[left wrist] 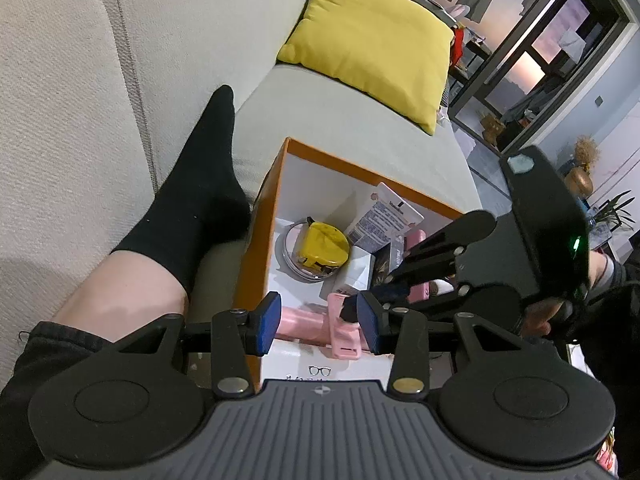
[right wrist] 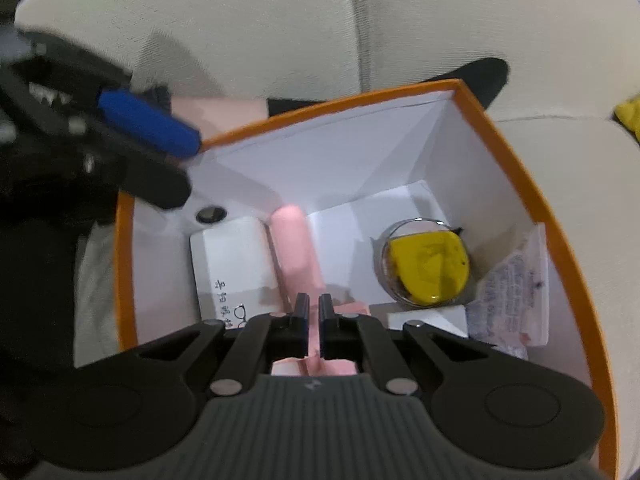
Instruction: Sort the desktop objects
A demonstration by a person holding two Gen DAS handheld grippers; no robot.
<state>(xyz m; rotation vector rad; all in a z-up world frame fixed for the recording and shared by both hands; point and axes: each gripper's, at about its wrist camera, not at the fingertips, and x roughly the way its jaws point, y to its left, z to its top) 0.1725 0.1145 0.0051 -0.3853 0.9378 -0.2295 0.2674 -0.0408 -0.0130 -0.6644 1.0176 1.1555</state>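
Note:
An orange box (left wrist: 256, 220) with a white inside sits on the sofa; it also shows in the right wrist view (right wrist: 520, 168). In it lie a yellow tape measure (left wrist: 324, 246) (right wrist: 430, 268) on a round tin, a white glasses case (right wrist: 232, 264), a white packet (left wrist: 384, 212) (right wrist: 516, 280) and a pink handled object (left wrist: 304, 322) (right wrist: 294, 248). My left gripper (left wrist: 318, 322) is open over the box's near edge, with the pink object between its blue pads. My right gripper (right wrist: 314, 310) (left wrist: 404, 276) is shut on the pink object inside the box.
A person's leg in a black sock (left wrist: 200, 188) lies left of the box on the beige sofa (left wrist: 60, 100). A yellow cushion (left wrist: 376, 44) rests further along the seat. A room with shelves and plants shows at the right.

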